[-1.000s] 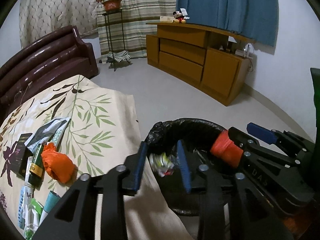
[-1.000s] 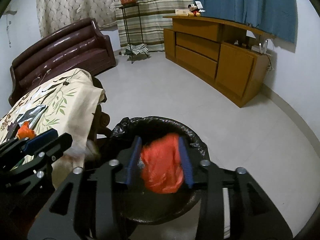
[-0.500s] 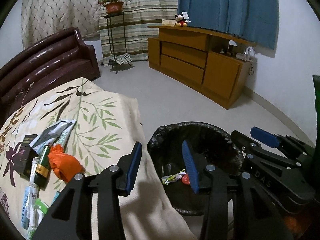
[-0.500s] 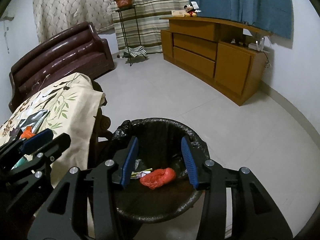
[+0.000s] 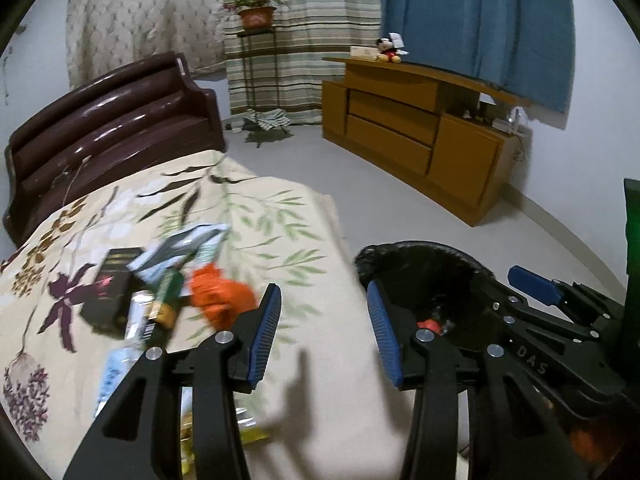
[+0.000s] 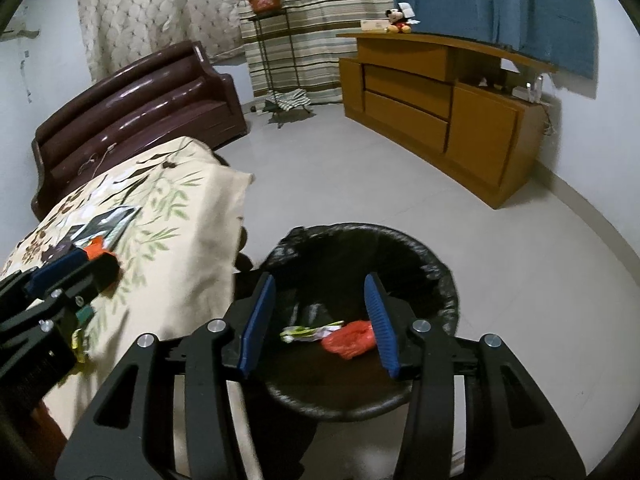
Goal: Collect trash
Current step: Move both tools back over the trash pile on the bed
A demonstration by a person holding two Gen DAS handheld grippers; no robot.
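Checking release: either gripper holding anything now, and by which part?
Nothing held. Left gripper jaws opening, empty, over the table; right gripper open, empty, above the bin.

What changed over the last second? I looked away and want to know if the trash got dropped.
Yes. The right gripper let go of the orange bag, which now lies in the trash bin by a wrapper. The left gripper, jaws opening and empty, swung from the bin toward the table. The table's remaining trash stayed put.

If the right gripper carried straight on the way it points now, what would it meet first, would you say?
Most likely the inside of the black bin: the right gripper, empty, aims there, at the red bag.
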